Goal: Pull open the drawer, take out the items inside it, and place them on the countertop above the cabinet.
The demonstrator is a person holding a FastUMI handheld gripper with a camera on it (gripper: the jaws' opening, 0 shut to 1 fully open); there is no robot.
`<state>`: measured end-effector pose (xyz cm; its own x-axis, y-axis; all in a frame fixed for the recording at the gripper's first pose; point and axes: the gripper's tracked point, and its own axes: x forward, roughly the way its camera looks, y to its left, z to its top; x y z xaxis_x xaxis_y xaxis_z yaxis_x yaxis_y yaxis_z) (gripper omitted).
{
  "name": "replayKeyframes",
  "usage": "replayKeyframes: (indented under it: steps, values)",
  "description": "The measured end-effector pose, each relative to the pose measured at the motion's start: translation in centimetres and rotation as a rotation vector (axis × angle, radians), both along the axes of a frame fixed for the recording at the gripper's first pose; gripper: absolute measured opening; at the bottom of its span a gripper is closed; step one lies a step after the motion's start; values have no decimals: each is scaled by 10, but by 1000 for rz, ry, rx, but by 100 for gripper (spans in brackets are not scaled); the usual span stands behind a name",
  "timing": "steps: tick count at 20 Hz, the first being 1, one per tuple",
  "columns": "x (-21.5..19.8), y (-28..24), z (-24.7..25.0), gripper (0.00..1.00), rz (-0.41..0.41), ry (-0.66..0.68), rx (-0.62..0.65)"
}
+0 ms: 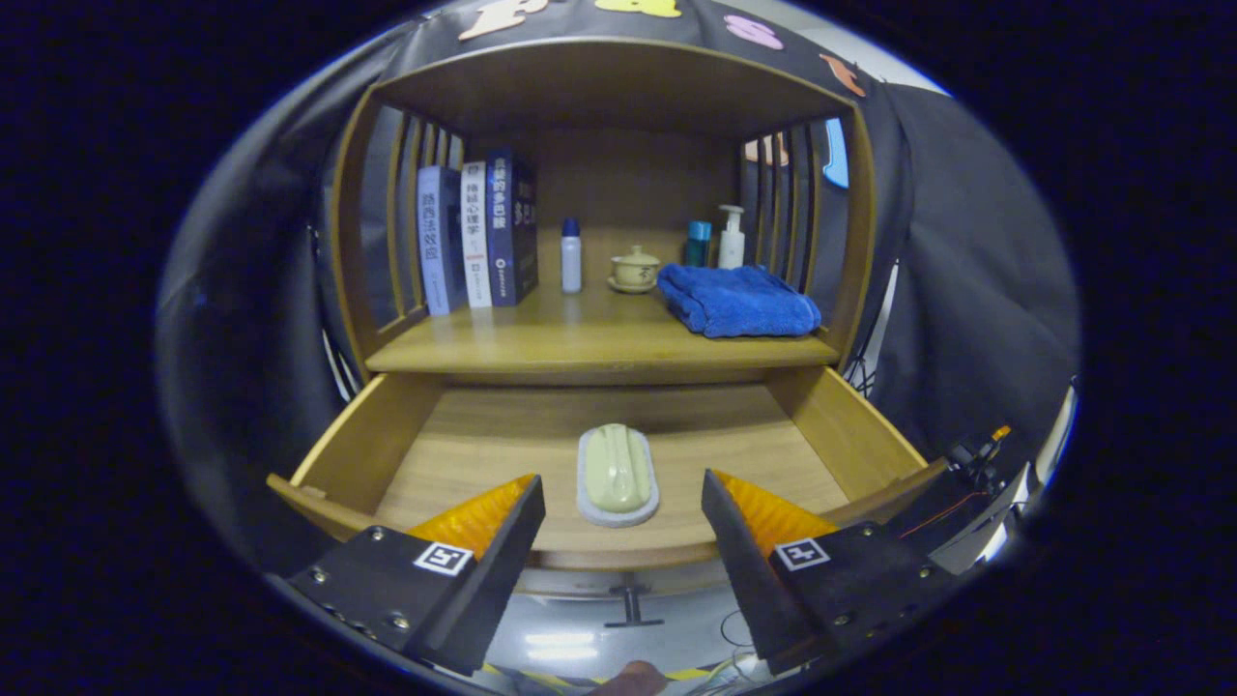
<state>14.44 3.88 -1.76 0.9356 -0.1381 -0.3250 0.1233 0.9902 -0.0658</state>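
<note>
Drawer out; gripper fingers apart, empty, w/ soap between. Drop straight, clamp its long sides, lift level.

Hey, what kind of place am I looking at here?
Likely a mock household corner staged in a booth: a wooden cabinet with books, a lidded cup and a folded blue towel on its countertop, black cloth hung behind. The open gripper faces a soap dish in the pulled-out drawer.
</note>
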Motion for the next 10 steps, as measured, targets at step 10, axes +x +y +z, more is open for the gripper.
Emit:
replayKeyframes:
  steps: [10]
  values:
    - [66, -11, -39, 96, -47, 233, 10]
